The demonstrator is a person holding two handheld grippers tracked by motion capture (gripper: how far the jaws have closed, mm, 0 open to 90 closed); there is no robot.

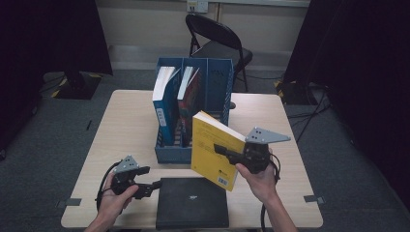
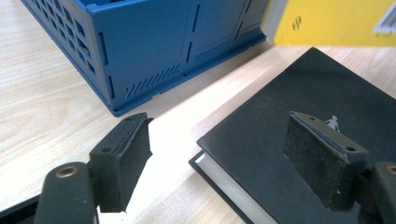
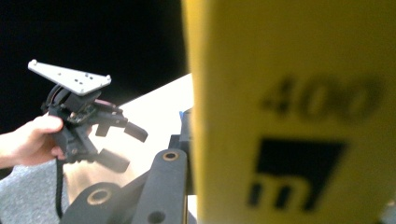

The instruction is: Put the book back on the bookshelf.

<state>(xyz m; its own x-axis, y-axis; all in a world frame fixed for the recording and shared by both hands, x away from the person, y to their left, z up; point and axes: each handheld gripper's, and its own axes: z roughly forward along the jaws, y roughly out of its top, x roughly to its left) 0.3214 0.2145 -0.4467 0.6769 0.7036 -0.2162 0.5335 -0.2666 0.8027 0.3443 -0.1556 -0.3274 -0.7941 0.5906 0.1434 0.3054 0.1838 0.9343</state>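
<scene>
The right gripper [image 1: 227, 153] pinches the yellow book [image 1: 215, 147], upright, just beside the blue rack's [image 1: 193, 108] empty right slot. The left gripper's [image 1: 153, 185] fingers [image 2: 122, 158] are spread at the black book's [image 1: 192, 203] left edge.

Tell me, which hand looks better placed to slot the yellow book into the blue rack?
The right. Its gripper already clamps the yellow book, held up beside the blue rack. The left gripper is open by the black book, holding nothing.

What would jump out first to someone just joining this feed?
The yellow book, held tilted above the table's right half in the right gripper, just in front of the blue file rack with two books standing in it. Next, the black book lying flat at the near edge, with the left gripper open at its left corner.
</scene>
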